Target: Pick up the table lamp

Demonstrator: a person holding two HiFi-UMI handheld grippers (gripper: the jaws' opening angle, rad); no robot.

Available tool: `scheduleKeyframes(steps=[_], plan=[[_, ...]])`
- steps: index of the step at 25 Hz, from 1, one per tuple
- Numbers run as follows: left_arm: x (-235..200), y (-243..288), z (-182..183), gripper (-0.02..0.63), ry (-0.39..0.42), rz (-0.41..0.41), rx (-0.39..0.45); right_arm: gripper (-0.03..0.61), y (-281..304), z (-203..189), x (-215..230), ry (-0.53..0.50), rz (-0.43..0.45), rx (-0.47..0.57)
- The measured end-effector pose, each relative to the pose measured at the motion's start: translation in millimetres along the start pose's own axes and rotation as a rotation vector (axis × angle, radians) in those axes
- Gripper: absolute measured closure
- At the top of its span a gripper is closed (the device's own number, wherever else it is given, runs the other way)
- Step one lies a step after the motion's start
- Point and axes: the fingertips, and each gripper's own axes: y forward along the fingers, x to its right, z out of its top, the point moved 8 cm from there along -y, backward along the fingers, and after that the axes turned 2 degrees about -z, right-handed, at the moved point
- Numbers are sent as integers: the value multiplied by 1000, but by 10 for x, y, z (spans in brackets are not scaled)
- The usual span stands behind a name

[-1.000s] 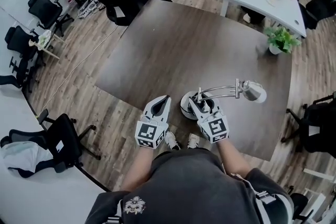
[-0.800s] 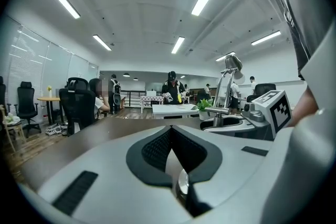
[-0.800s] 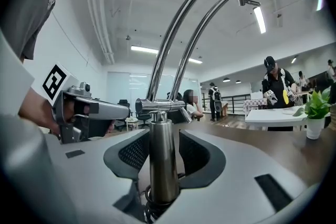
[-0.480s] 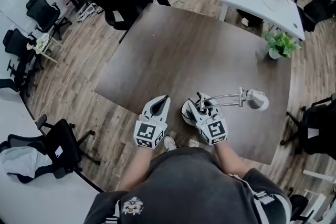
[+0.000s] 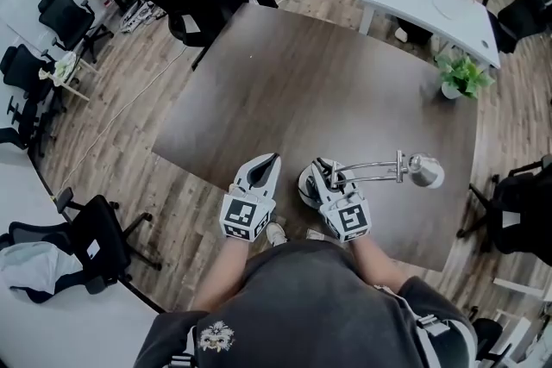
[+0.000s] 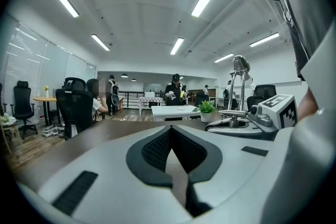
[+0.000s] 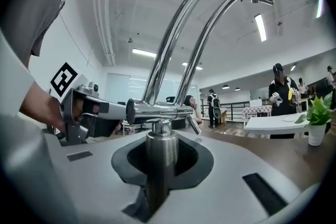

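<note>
The person's forearms (image 5: 226, 270) reach forward close together, with a gripper in each hand pointing roughly level. The left gripper (image 5: 271, 161) has its jaws together with nothing between them. Just beside it, the right gripper (image 5: 325, 171) has just been closing its jaws, which now press on the upright metal post (image 7: 159, 162) of the table lamp.
</note>
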Motion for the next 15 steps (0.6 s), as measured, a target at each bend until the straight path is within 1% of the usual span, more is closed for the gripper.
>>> scheduleKeyframes(steps=[3,6,9,15], plan=[[-30,7,8,607,-2,-2,2,527,5,54,-8,-13,-14,-29],[-41,11,6,607,-2,-7,3,529,10,50,0,-18,-22,-21],[-44,9,13,606,0,-9,5,532,17,105,4,-12,-41,-35],[-45,-13,13,606,-2,-5,4,541,-2,28,18,0,-41,-32]])
